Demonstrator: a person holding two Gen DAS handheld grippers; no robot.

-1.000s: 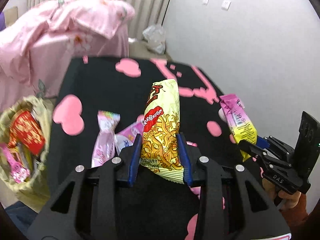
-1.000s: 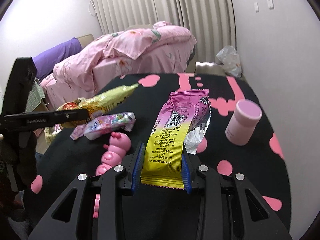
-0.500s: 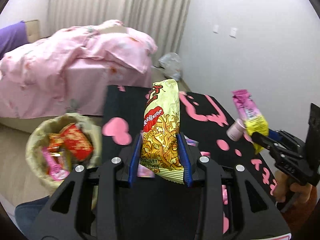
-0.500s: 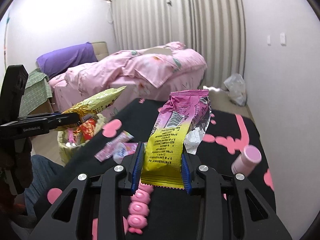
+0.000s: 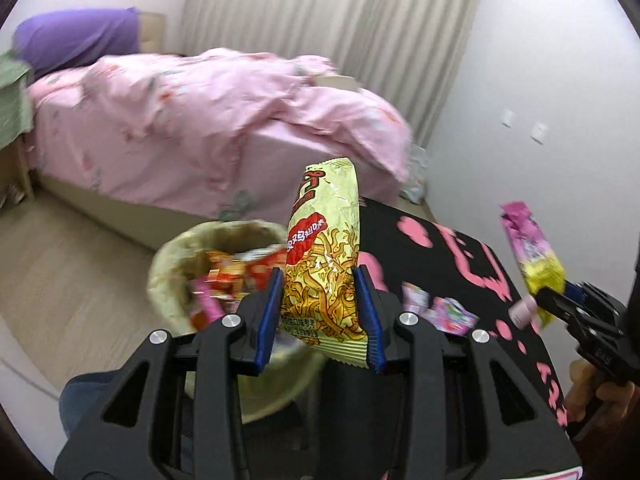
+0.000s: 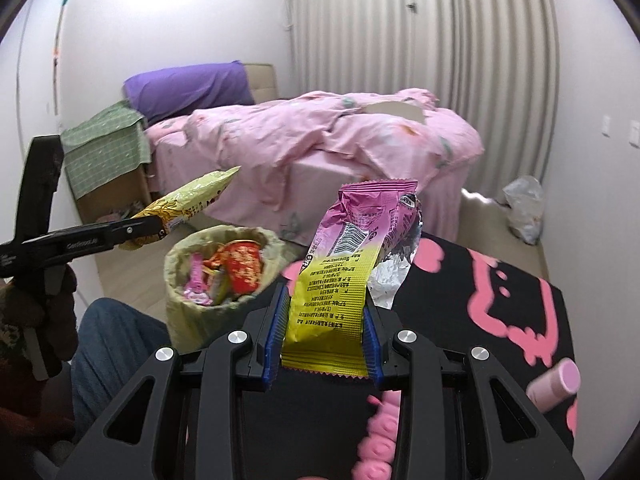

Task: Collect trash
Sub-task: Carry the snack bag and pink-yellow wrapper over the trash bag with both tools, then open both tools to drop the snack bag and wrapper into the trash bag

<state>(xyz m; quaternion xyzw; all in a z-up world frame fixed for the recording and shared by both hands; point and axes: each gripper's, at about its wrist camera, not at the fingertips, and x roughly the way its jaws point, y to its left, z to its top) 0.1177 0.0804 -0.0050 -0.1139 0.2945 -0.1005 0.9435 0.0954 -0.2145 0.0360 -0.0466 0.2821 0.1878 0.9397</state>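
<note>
Left gripper [image 5: 322, 316] has its jaws clamped on a yellow noodle bag [image 5: 326, 272], held upright right over the bin [image 5: 176, 264]. The right gripper [image 6: 324, 336] jaws pinch a pink-and-yellow wrapper [image 6: 340, 280] above the black tabletop [image 6: 500, 320] edge. The bin is already stuffed with red and pink wrappers. Both grippers tilt downward. Only the right view shows a knee in jeans [image 6: 116, 344] beside the bin; the left view shows small packets [image 5: 448, 312] on the tabletop.
</note>
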